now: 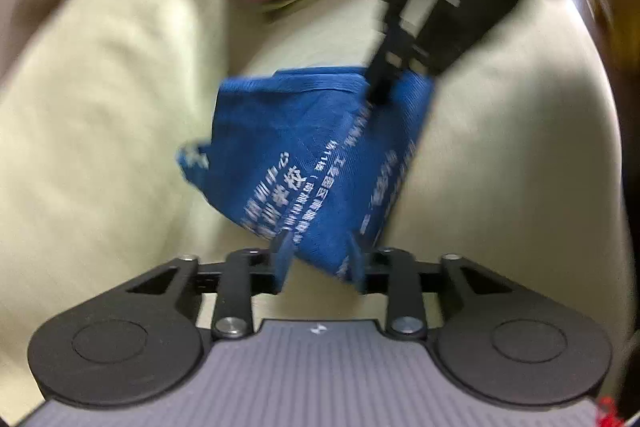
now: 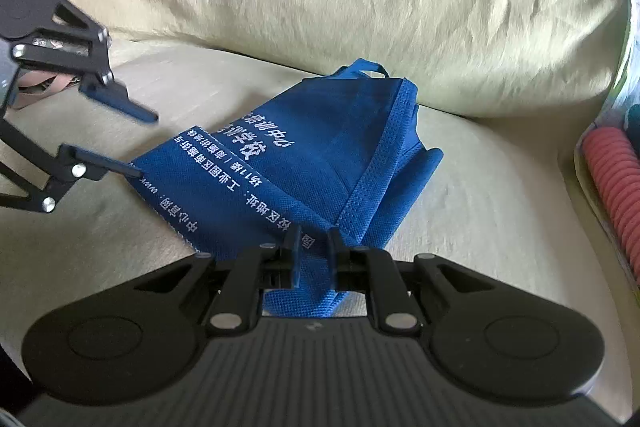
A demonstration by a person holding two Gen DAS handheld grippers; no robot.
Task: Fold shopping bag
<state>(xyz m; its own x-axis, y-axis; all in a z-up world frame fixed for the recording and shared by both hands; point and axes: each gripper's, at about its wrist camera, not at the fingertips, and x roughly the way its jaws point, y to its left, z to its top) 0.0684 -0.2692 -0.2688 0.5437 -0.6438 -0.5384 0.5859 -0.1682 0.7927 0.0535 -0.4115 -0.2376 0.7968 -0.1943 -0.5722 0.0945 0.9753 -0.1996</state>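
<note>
From your left wrist view, the blue non-woven shopping bag with white print (image 1: 316, 163) lies partly folded on the pale green sofa cushion (image 1: 100, 131). Your left gripper (image 1: 320, 259) stands wide, its fingers straddling the bag's near corner without pinching it. The picture is blurred, so contact is hard to judge.

From your right wrist view, your right gripper (image 2: 314, 247) is clamped narrow on the bag's near folded edge. If you pull now with only that one hold, the stacked layers could slide apart and the fold spring open.
</note>
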